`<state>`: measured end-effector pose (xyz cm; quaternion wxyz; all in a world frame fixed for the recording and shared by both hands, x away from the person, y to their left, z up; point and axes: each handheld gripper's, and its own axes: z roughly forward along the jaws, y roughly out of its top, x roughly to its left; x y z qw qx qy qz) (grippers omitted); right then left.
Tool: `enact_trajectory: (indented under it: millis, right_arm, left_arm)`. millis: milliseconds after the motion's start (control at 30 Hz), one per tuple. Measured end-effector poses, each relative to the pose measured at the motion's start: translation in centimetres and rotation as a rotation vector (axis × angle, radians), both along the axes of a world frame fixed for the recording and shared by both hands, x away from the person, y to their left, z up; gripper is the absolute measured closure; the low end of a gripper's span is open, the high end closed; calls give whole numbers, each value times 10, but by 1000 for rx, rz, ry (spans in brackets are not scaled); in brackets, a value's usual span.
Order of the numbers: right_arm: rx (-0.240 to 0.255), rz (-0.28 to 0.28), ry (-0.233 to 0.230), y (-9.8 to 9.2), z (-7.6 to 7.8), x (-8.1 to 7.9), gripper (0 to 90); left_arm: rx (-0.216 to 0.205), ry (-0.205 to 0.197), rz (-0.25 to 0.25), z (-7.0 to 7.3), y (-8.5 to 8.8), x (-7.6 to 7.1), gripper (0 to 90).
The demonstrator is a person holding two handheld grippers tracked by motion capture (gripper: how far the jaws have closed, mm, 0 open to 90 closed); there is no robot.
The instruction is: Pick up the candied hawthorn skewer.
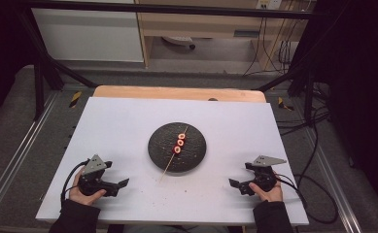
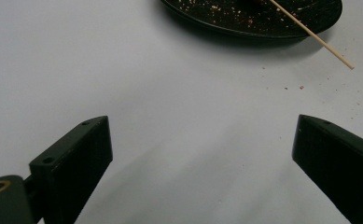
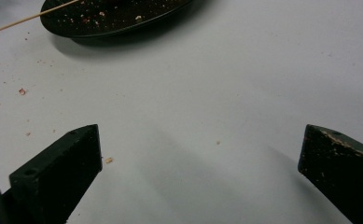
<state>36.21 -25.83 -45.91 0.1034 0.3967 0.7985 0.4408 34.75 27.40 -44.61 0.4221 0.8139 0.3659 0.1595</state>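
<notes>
Centrally, three red rings [image 1: 180, 142] thread a skewer [image 1: 173, 157] (slanting) across the dark plate [image 1: 160, 150].

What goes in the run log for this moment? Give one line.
left gripper: open, empty | right gripper: open, empty | skewer: three red slices, on black plate, end overhanging rim | white board: crumbs

One plate [image 1: 157, 151], one skewer [image 1: 169, 166], three red rings [image 1: 180, 142], two grippers [image 1: 124, 183].

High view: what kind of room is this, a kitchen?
Probably a lab or workshop, not a kitchen: a white table inside a black metal frame, loose cables on the floor, and hand-held grippers.
</notes>
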Motion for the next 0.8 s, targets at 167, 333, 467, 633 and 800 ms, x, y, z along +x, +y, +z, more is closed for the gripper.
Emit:
enact_trajectory:
  millis: [167,333,467,633,800]
  right_arm:
    - [8,0,-7,-1,1,-1,7]
    - [20,-3,-10,-1,2,-1,7]
    - [24,-2,-11,-2,3,-1,7]
    - [24,-1,-11,-2,3,-1,7]
    - [25,-2,-12,-2,4,-1,7]
  left_arm:
    - [13,-3,-1,1,-3,-2,44]
    - [18,-2,-6,2,-5,-2,44]
    - [19,-2,-6,3,-8,-2,44]
    - [18,-4,-3,7,-13,-1,43]
    - [20,-6,-5,10,-18,0,43]
